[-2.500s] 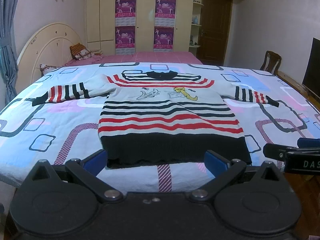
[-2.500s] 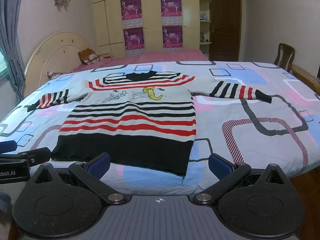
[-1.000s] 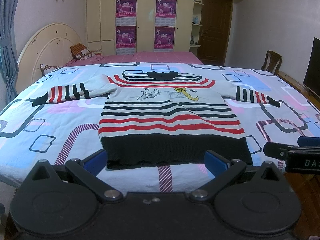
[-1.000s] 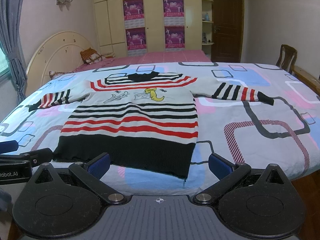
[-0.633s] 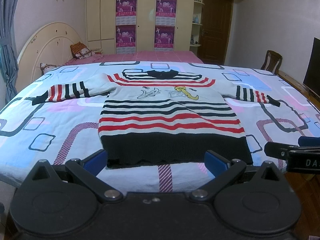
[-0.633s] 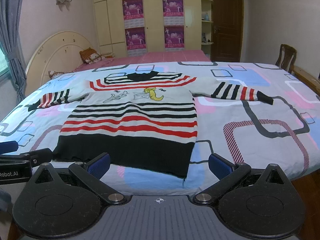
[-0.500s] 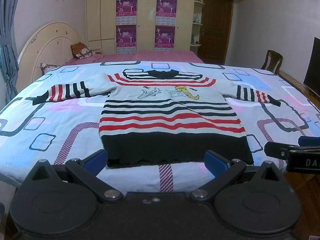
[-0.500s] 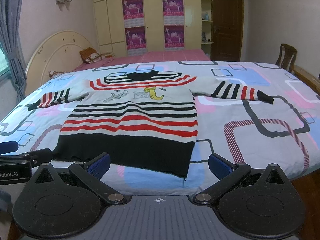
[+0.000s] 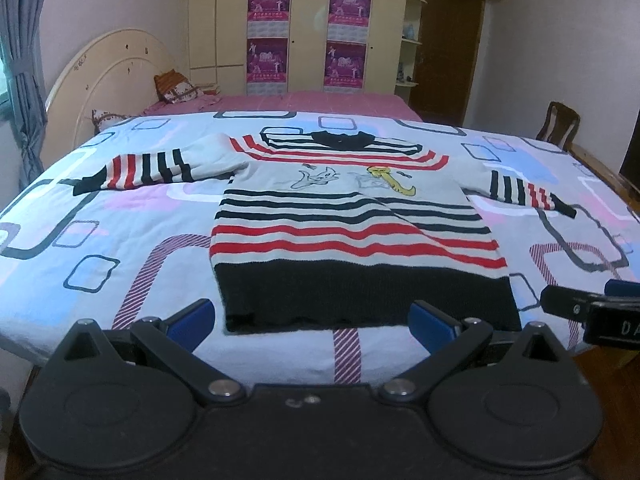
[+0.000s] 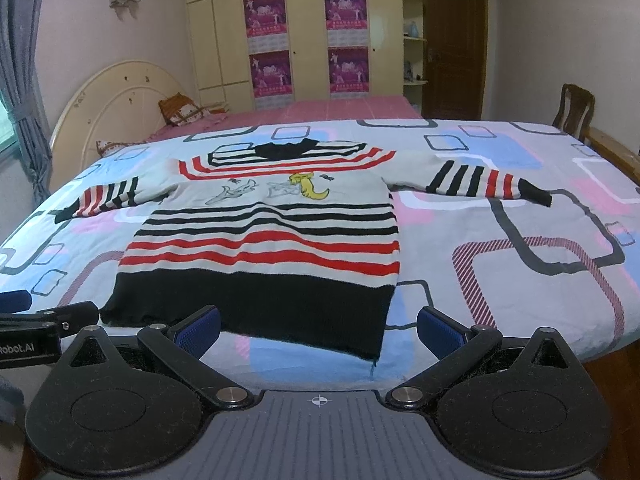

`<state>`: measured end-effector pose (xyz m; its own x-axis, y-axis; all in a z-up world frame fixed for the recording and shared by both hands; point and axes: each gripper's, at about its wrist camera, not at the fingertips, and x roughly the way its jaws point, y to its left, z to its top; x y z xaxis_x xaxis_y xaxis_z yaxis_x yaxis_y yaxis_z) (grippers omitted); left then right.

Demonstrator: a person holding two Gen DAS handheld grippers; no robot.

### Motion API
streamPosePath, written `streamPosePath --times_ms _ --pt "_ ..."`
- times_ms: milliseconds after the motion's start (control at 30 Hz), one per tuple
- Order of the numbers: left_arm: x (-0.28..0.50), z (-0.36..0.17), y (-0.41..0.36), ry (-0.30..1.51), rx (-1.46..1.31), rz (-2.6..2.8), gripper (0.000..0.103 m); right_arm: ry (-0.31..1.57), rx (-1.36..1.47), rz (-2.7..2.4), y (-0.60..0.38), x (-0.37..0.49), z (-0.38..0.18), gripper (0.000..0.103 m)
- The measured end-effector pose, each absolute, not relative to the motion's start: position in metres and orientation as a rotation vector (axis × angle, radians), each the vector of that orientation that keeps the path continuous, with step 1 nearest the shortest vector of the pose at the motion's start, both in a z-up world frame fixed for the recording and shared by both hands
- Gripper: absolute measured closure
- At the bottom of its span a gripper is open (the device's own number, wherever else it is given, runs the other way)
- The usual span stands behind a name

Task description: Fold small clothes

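A small striped sweater, grey with red and black bands and a black hem, lies flat and face up on the bed with both sleeves spread out; it also shows in the right wrist view. My left gripper is open and empty, just in front of the black hem at the bed's near edge. My right gripper is open and empty, in front of the hem's right corner. Each gripper's tip shows in the other's view, the right one at the right edge and the left one at the left edge.
The bed has a patterned blue, pink and white cover and a cream headboard at the left. Pillows lie by the headboard. A wooden chair stands at the far right. Wardrobes and a door line the back wall.
Both views have shifted only slightly; the sweater lies as before and both grippers stay open.
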<state>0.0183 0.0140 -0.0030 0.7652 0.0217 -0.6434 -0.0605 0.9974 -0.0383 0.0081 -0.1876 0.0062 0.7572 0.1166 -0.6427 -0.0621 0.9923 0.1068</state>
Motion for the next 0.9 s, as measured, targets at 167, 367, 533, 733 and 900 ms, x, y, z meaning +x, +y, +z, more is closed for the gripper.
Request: streamPosePath --times_ms 167,367,533,733,900 --pt "0.036 -0.004 0.021 0.698 -0.075 0.054 0.000 0.713 0.082 0.087 -0.186 0.026 0.004 0.000" --pt "0.067 -0.007 0.018 0.689 -0.031 0.065 0.000 0.725 0.093 0.064 -0.187 0.056 -0.001 0.000" --pt "0.098 -0.005 0.019 0.638 -0.042 0.056 0.000 0.732 0.108 0.050 -0.188 0.090 -0.005 0.000" --pt "0.149 -0.005 0.024 0.660 -0.037 -0.029 0.000 0.726 0.124 0.011 -0.191 0.137 -0.008 0.000" --pt "0.181 -0.011 0.031 0.675 -0.036 -0.058 0.000 0.725 0.142 -0.036 -0.200 0.169 -0.011 0.000"
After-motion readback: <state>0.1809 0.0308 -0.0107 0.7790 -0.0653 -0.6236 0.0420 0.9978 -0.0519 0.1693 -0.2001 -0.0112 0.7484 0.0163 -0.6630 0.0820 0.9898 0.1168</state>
